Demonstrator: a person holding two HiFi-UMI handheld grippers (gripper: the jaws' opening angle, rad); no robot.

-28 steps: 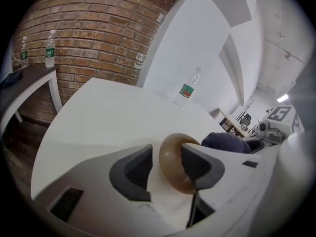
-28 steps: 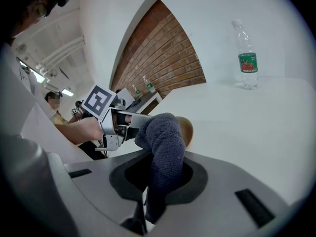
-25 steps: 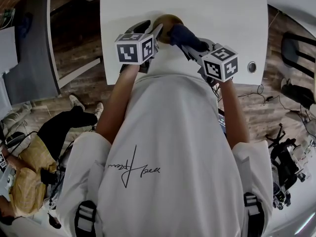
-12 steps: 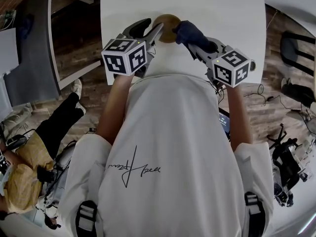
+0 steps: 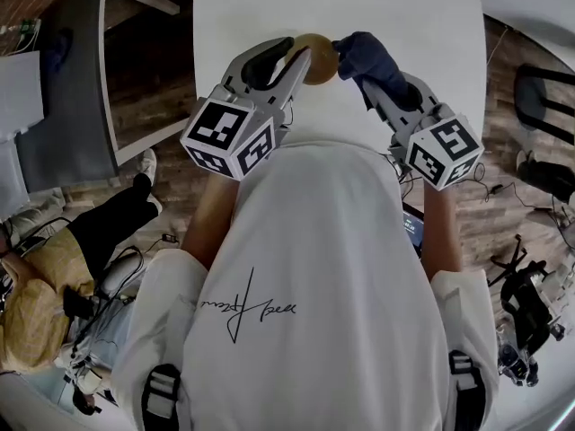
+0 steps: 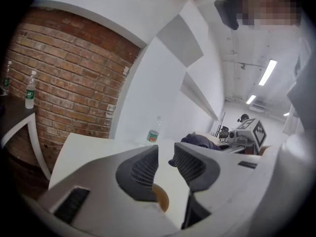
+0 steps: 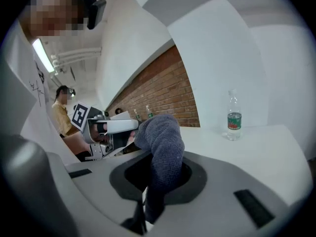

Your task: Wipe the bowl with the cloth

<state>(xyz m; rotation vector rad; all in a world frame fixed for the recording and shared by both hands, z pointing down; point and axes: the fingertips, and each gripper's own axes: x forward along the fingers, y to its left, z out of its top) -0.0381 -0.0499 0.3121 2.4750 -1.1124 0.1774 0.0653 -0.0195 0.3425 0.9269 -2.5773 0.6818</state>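
Bright even indoor light, ceiling strip lights [image 6: 267, 73] glaring, fisheye edges dark and warped

The bowl [image 5: 319, 59] is tan-brown, the cloth [image 5: 364, 54] dark blue, the table [image 5: 422, 25] white, the wall [image 6: 64, 83] red-brown brick.

White table [image 5: 404, 7] in front of me.
One clear water bottle [image 6: 154, 130], green-labelled, stands upright on its far side, at twelve o'clock in my left gripper view.

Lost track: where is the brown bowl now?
Head view, top centre: the brown bowl shows against the white table, just left of the dark blue cloth.
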